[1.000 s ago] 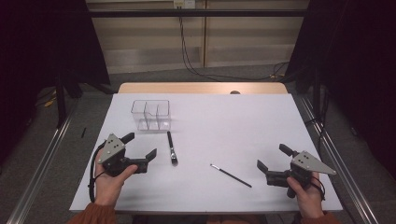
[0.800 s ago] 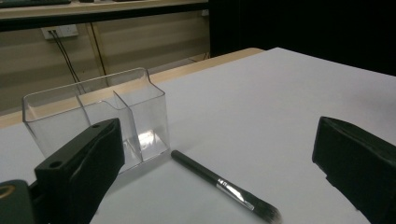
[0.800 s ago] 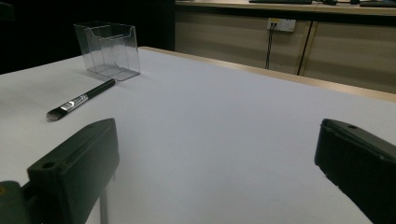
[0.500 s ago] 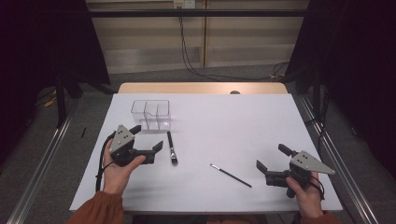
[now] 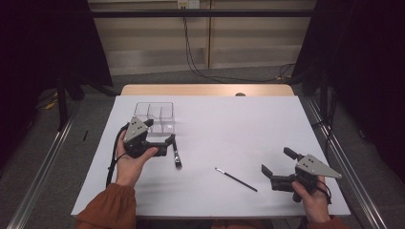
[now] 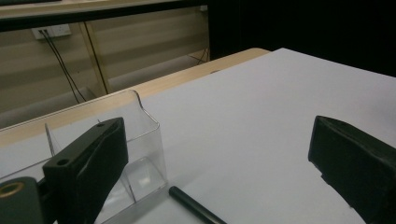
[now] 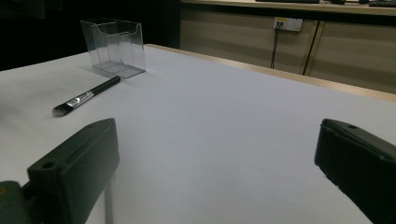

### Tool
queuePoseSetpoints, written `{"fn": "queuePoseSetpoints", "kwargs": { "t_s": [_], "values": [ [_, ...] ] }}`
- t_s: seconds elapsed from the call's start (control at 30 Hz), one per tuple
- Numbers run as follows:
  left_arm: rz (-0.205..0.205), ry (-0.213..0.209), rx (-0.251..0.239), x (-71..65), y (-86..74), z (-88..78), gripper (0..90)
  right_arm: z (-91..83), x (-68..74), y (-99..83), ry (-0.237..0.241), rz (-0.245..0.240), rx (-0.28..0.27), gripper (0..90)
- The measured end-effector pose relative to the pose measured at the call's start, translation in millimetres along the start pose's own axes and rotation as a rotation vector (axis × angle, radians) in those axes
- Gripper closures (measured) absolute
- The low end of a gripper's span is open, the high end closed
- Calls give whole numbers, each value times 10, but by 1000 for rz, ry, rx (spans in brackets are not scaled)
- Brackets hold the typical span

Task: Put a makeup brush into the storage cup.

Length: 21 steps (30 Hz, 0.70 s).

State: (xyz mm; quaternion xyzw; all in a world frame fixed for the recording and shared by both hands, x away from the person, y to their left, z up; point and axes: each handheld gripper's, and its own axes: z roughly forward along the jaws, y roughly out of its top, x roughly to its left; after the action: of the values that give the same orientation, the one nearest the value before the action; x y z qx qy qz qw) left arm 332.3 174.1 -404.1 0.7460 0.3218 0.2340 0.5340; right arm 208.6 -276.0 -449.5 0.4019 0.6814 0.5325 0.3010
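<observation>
The thick black-handled makeup brush [image 5: 175, 151] lies on the white table [image 5: 248, 124], just beside the clear plastic compartment box [image 5: 155, 114], its long axis running away from the person, bristles nearest them. The left gripper [image 5: 162, 141] hangs over its handle, jaws spread; the right gripper [image 5: 277, 167] has its jaws spread too.

Table layout: box at the back left, two brushes in front of it.
The divided box [image 5: 155, 117] stands on the table [image 5: 248, 124]; the thick brush [image 5: 176, 152] lies just before its right corner, the thin brush [image 5: 236, 179] farther right and nearer the person.
</observation>
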Motion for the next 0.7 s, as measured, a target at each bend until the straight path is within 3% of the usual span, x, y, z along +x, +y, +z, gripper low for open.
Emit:
{"fn": "queuePoseSetpoints", "kwargs": {
  "t_s": [0.17,0.3,0.4,0.7],
  "values": [
    [-5,11,42,33,13,76,47,3,3,-1,2,-1,-1,0],
    [-45,6,109,69,-6,118,47,3,4,-1,0,-1,1,0],
    [-30,33,145,84,-12,133,53,0,-2,-1,6,6,6,0],
    [-79,42,296,105,-7,216,57,8,1,-2,6,-2,12,0]
  ]
}}
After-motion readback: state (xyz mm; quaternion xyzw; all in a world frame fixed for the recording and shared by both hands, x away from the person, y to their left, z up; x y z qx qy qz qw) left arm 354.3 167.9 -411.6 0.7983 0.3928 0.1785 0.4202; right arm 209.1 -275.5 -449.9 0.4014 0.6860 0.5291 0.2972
